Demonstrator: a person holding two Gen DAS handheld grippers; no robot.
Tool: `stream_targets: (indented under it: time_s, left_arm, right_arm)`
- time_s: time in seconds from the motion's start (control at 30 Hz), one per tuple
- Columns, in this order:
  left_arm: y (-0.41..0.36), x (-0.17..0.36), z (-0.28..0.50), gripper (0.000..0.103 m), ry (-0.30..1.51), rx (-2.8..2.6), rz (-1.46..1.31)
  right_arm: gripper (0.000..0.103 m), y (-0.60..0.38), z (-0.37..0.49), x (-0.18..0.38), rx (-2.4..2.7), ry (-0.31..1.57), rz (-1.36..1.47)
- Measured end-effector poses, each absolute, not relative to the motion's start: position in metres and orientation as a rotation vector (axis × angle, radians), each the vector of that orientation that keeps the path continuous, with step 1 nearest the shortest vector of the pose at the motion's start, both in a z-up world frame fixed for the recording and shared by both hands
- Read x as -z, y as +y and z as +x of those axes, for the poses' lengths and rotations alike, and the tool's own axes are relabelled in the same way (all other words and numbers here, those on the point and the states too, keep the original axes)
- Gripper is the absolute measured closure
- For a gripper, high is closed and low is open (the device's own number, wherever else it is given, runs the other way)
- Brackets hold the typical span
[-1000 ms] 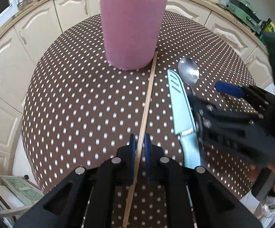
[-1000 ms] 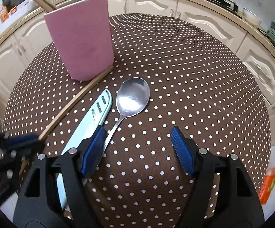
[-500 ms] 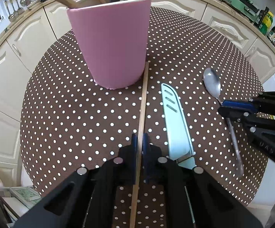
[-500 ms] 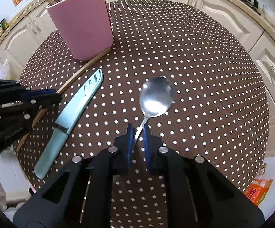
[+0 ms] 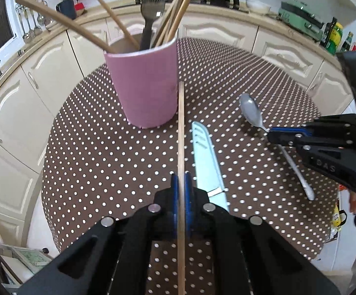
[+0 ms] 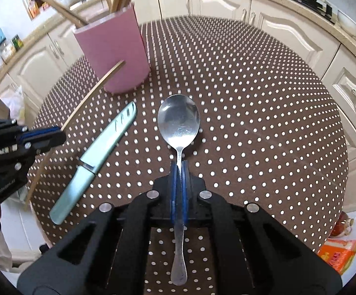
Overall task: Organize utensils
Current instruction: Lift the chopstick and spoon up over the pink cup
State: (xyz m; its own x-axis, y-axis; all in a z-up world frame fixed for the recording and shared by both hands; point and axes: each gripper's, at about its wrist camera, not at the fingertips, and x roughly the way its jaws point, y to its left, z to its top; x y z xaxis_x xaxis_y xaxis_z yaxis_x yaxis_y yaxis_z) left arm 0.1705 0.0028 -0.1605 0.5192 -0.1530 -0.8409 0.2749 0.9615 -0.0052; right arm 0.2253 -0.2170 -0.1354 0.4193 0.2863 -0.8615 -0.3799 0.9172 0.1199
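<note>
We hold two tools over a round bench [image 5: 99, 152] covered in brown cloth with white dots; the left hand-held gripper [image 5: 180, 179] has its blue pads pressed together on a thin wooden stick [image 5: 180, 132], which runs forward from between the pads so that its far tip stands just beside the pink utensil holder [image 5: 144, 88]; in the right wrist view the stick's far end is raised off the cloth in front of the holder; the right hand-held gripper [image 6: 178, 166] pinches the neck of a metal spoon [image 6: 178, 120], whose bowl faces up ahead of the pads and whose handle passes back beneath the gripper body; a pale blue-green sheathed knife [image 6: 96, 157] lies flat on the bench between stick and spoon, touched by neither tool; the holder stands upright toward the far side of the bench and carries several wooden sticks and a dark fork-like utensil [image 5: 149, 12]; cream kitchen cabinets [image 5: 217, 34] curve behind the bench.
</note>
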Motion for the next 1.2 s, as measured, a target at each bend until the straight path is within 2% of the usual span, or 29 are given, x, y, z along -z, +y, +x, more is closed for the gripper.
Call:
stream_targets:
  time_s: [0.4, 0.73, 1.2]
  left_arm:
    - [0.003, 0.104, 0.139, 0.098, 0.796, 0.385, 0.015]
    - [0.007, 0.079, 0.134, 0.098, 0.620, 0.480, -0.089]
    - [0.032, 0.045, 0.156, 0.098, 0.113, 0.338, -0.263]
  right_arm:
    - [0.099, -0.243, 0.215, 0.091, -0.489, 0.863, 0.109]
    - [0.099, -0.253, 0.214, 0.067, -0.541, 0.763, 0.215]
    - [0.099, -0.226, 0.222, 0.004, -0.556, 0.432, 0.308]
